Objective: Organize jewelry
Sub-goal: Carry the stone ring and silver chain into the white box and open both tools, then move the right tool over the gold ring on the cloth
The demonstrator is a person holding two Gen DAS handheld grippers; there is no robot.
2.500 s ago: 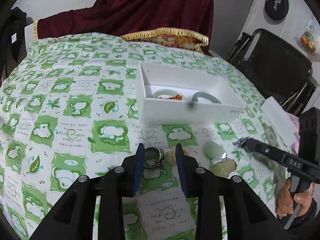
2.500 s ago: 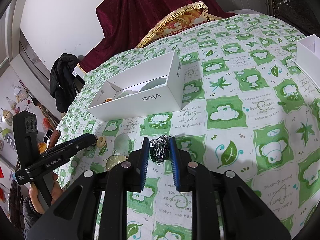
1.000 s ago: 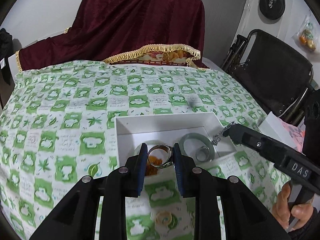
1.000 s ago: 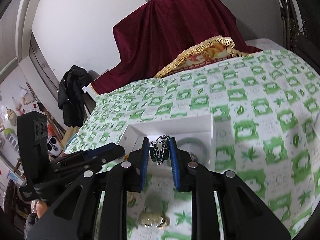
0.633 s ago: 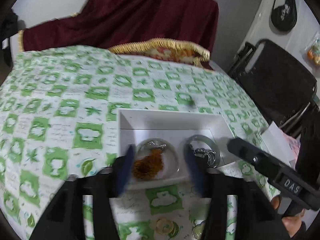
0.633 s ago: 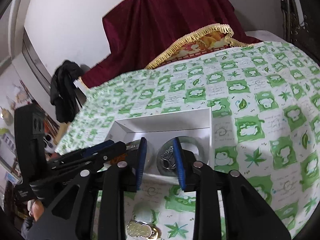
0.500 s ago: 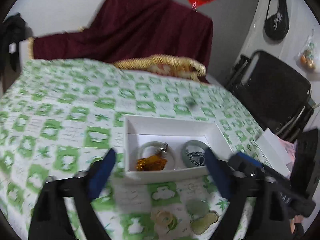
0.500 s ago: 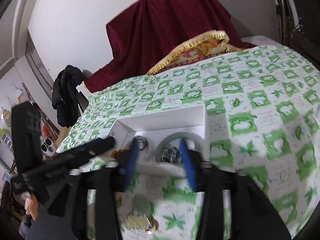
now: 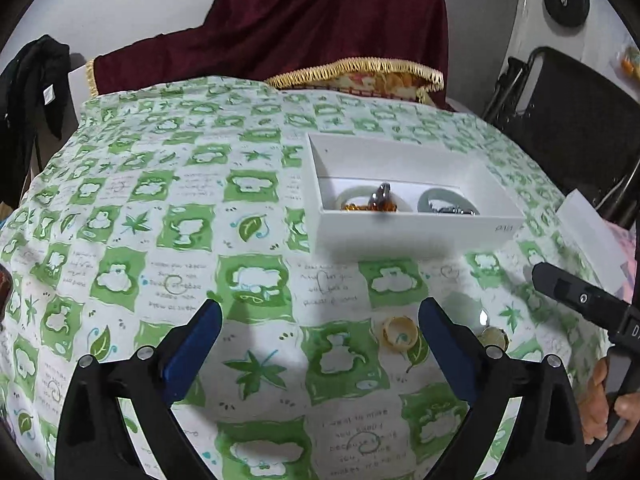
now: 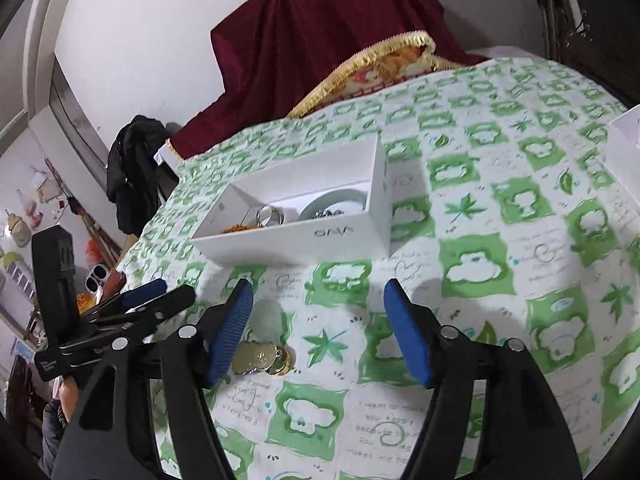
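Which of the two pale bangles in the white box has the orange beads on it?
The left bangle in the white box: amber beads lie across it, while the right bangle holds a dark chain.

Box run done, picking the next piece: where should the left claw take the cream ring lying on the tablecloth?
The cream ring lies flat on the tablecloth, hole up, just inside the open left claw's right finger. Probably best to come straight down and pinch across its outer rim, one pad each side. The gold pendant sits apart to its right, so approach from the left.
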